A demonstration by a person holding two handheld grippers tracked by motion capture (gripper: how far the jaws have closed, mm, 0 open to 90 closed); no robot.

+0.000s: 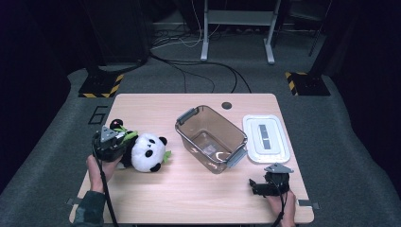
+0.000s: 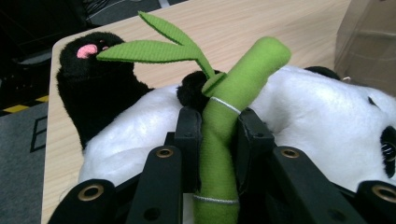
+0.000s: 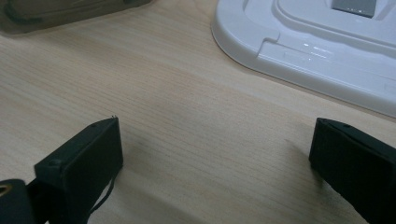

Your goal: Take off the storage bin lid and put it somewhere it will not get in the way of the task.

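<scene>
A black-and-white panda plush [image 1: 147, 152] lies on the left of the wooden table [image 1: 189, 189], holding a green felt bamboo stalk [image 2: 224, 116] with two leaves [image 2: 154, 46]. My left gripper [image 1: 122, 142] is at the panda's left side. In the left gripper view its jaws press on the bamboo stalk from both sides, over the panda's white body [image 2: 322, 112], so the left gripper [image 2: 218, 128] is shut on the stalk. My right gripper [image 1: 257, 186] rests near the table's front right edge. It is open, with bare wood between the right gripper's [image 3: 215, 154] fingers.
A clear smoky plastic bin [image 1: 235, 130] with grey latches stands empty in the middle of the table. Its white lid [image 1: 266, 138] lies flat to the right of it, just beyond the right gripper. Cables and stand legs are on the floor beyond the table.
</scene>
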